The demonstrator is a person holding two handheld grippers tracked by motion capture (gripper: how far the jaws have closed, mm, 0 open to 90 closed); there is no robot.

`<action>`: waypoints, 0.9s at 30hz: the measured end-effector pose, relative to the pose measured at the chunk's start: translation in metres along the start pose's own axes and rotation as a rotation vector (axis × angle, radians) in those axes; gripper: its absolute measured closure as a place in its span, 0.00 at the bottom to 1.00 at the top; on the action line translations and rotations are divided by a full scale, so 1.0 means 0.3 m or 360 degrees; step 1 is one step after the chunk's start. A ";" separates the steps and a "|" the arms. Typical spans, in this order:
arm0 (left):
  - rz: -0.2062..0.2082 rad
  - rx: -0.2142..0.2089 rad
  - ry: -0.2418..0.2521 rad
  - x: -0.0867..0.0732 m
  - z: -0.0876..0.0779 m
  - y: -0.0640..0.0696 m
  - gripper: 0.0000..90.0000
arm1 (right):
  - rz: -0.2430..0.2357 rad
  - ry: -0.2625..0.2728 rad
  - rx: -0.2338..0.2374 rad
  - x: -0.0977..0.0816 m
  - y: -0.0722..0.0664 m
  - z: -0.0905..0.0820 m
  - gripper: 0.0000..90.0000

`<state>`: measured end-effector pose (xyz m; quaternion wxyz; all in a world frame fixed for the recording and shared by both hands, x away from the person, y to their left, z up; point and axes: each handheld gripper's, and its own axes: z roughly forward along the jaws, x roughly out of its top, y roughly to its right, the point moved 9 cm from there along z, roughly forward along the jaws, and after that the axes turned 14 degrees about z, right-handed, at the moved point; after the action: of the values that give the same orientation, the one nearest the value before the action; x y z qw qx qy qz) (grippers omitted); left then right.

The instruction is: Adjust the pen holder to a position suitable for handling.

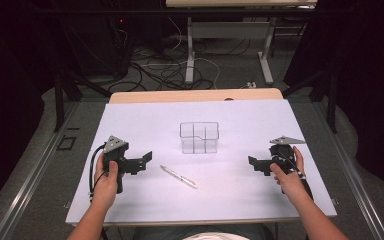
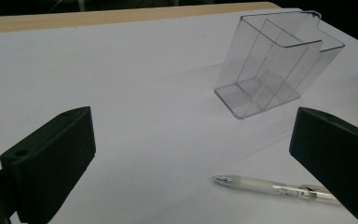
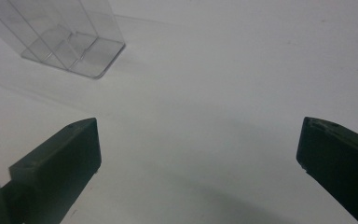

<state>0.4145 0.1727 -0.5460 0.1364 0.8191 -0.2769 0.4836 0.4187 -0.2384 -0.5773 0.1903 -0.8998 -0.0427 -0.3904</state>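
So right now I've got both grippers parked on the white table cover [image 1: 145,125], one on each side, and neither is holding anything. My left gripper [image 1: 142,162] sits on the left side with its jaws spread wide, pointing toward the middle of the table. From the left gripper view the pen [image 2: 272,187] lies on the cover just ahead, down near the right-hand jaw, its tip pointing toward the gap between the jaws, and its far end slips behind that jaw, so I can't see the whole thing there. Nothing is between the jaws but bare cover, and they aren't touching the pen. From the high view the pen [image 1: 179,176] lies at a slant, just to the right of my left gripper and in front of the clear organizer [image 1: 199,137], nearer to me than the box is. That organizer is a see-through plastic box standing upright around the middle of the table, open at the top, with dividers splitting it into a few compartments; all of them look empty. My right gripper [image 1: 254,164] is over on the right side, well apart from the pen, jaws also spread wide with only bare cover between them. In the right gripper view the organizer [image 3: 70,42] shows up at the upper left, off to one side of the jaws. My left hand [image 1: 106,181] and right hand [image 1: 287,175] are wrapped around the handles.
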 end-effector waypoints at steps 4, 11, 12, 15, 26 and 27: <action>-0.0059 0.0016 0.0021 -0.003 -0.007 -0.022 0.00 | -0.0062 -0.0061 0.0029 -0.014 -0.043 0.017 0.00; -0.0116 0.0066 0.0054 0.015 -0.017 -0.052 0.00 | -0.0188 -0.0157 0.0050 -0.030 -0.122 0.045 0.00; -0.0124 0.0063 0.0062 0.019 -0.020 -0.054 0.00 | -0.0194 -0.0160 0.0051 -0.027 -0.132 0.047 0.01; -0.0123 0.0067 0.0089 0.025 -0.029 -0.058 0.00 | -0.0227 -0.0155 0.0054 -0.017 -0.161 0.055 0.05; -0.0110 0.0083 0.0081 0.025 -0.035 -0.064 0.00 | -0.0323 -0.0211 0.0128 -0.010 -0.277 0.081 0.29; -0.0098 0.0084 0.0078 0.023 -0.035 -0.067 0.00 | -0.0323 -0.0211 0.0128 -0.010 -0.277 0.081 0.29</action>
<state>0.4214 0.1919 -0.5338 0.1361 0.8185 -0.2354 0.5061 0.4147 -0.1523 -0.5689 0.1825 -0.9063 -0.1616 -0.3452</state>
